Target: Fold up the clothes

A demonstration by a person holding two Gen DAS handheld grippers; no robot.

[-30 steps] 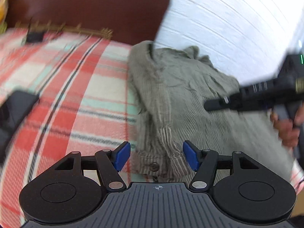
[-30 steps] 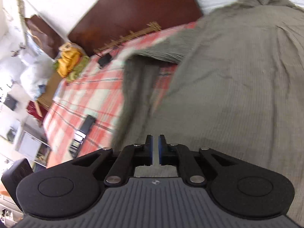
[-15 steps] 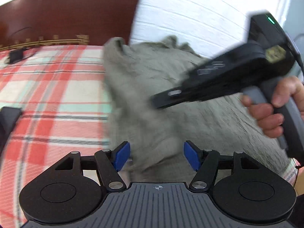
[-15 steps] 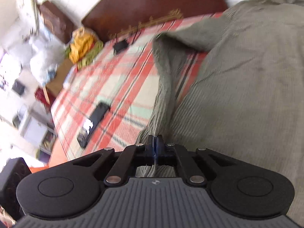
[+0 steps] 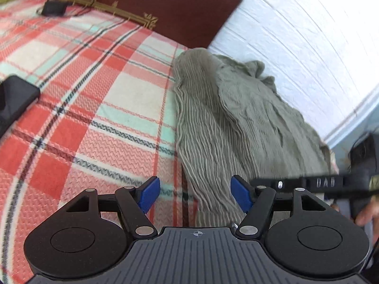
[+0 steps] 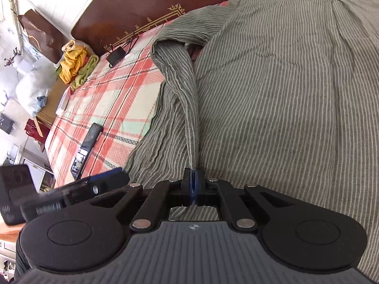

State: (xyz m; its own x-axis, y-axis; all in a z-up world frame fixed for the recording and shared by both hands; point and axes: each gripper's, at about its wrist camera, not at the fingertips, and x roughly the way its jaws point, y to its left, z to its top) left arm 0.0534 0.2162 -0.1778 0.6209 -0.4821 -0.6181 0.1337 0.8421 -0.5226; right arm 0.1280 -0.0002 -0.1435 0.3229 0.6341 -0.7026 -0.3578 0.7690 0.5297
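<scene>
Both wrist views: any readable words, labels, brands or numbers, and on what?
"DAB", blurred and uncertain: on the right hand-held gripper body, in the left wrist view.
Embossed marking on the left hand-held gripper body, in the right wrist view: too blurred to read.
Brown bag print: too faint.

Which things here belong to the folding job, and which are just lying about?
Job: striped shirt, its sleeve pinched by right gripper, open left gripper.

Lying about: remote, charger, yellow and green clothes, plaid blanket.
</scene>
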